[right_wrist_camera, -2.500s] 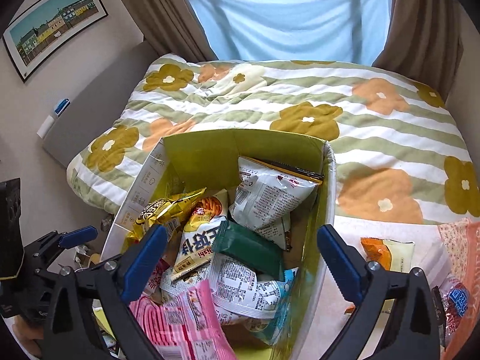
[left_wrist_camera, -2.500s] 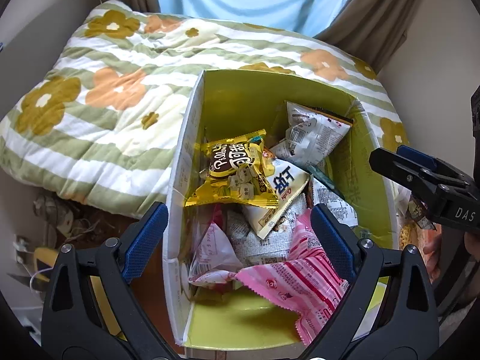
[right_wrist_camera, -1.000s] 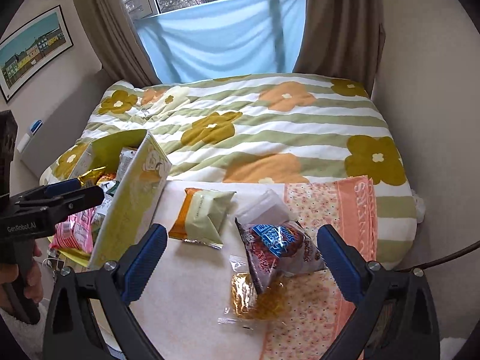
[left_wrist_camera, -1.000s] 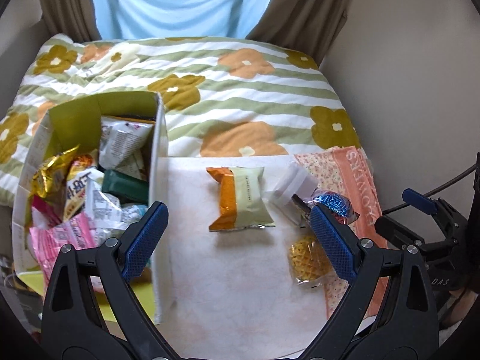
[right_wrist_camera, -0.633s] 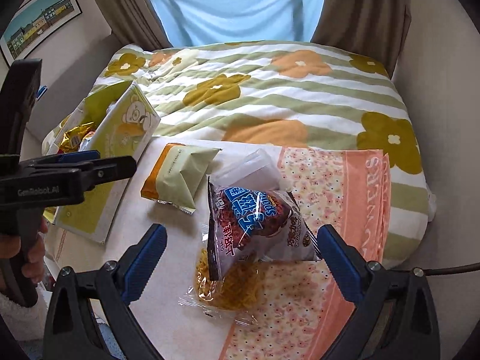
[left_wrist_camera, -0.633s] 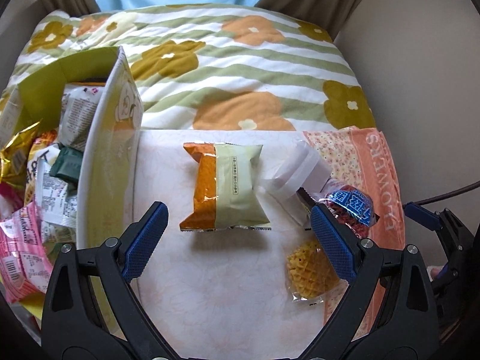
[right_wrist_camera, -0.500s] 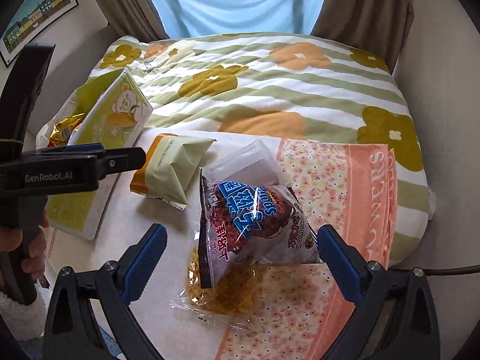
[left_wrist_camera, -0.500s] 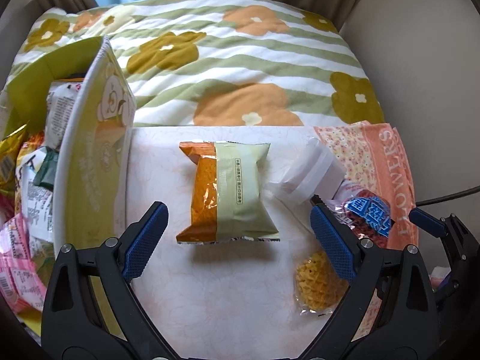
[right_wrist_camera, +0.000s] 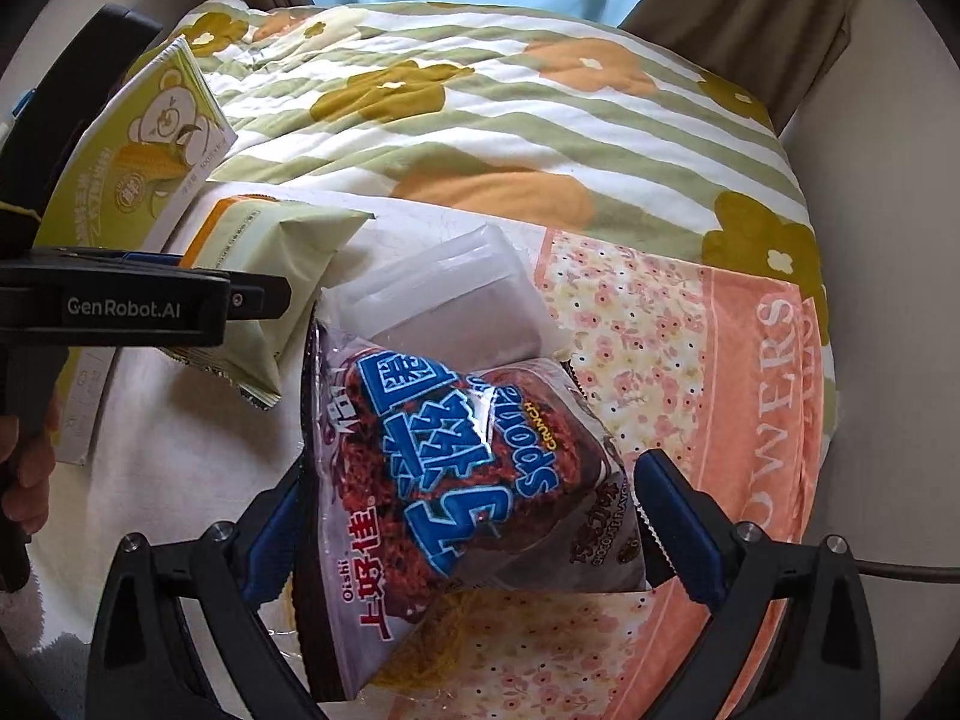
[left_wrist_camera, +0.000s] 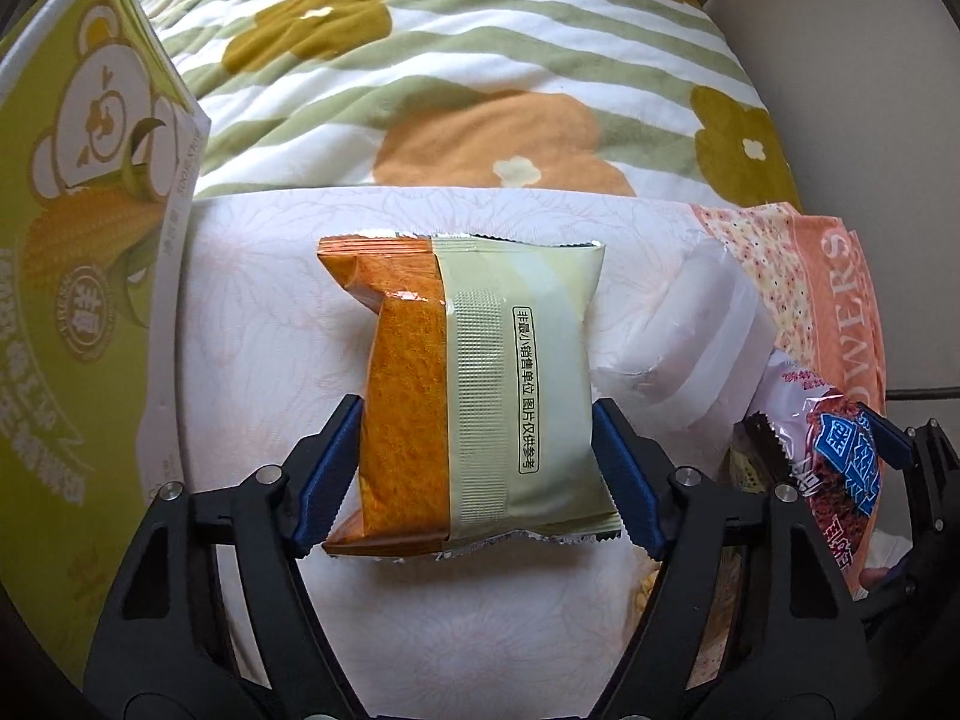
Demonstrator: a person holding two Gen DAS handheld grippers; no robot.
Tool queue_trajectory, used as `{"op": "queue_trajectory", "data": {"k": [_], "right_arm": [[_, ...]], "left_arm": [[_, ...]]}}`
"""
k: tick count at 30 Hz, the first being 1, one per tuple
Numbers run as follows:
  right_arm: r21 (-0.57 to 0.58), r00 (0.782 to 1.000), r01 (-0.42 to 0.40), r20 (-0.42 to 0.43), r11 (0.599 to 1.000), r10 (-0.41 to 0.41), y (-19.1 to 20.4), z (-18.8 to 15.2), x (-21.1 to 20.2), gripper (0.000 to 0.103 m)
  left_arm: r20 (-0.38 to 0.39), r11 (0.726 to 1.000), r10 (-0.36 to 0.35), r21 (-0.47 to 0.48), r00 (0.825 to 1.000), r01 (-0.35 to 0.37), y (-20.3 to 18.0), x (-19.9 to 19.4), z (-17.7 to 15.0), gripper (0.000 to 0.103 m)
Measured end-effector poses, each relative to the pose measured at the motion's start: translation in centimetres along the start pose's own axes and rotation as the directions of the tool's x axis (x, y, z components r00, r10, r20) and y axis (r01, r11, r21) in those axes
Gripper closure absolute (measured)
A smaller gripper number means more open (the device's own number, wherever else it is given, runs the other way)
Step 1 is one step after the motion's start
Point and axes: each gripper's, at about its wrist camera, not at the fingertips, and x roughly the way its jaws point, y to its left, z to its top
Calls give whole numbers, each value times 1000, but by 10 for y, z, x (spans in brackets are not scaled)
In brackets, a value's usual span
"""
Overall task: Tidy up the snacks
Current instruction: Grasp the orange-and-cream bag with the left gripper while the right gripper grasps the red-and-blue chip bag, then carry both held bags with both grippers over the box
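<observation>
I see the orange-and-pale-green foil snack packet (left_wrist_camera: 480,414) lying flat at the centre of the left wrist frame on the white floral cloth (left_wrist_camera: 252,312). My left gripper (left_wrist_camera: 477,468) straddles it, jaws closing, the blue pads (left_wrist_camera: 330,474) right at its two sides; whether they press yet I cannot tell. In the right wrist frame, the brown-and-blue chocolate crunch bag (right_wrist_camera: 444,480) fills the lower centre between the blue pads of my right gripper (right_wrist_camera: 474,528), whose jaws stand wide. The green cardboard box with a bear print (left_wrist_camera: 78,276) stands at the left edge.
</observation>
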Motion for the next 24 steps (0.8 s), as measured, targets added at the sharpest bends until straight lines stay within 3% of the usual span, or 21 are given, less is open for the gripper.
{"op": "queue_trajectory", "data": {"k": [8,15,17,24], "right_arm": [[16,999,-41,-8,999,42,-8,-5,9,3],[36,997,-81,-10,996,82,-13,-3,14,4],[41,996,-88,-11,995,88,-15,-5,15,14],[89,994,-108,15,990,107,-25,-9,6,28]], "left_arm": [[24,1000,-21,15,999,20,1,-5,-4,42],[32,1000,10,25,999,-11,1,-9,-13,43],[37,1000,12,22,999,-13,1,-11,-17,43],[67,1000,22,16,997,-24,-1,-27,-27,43]]}}
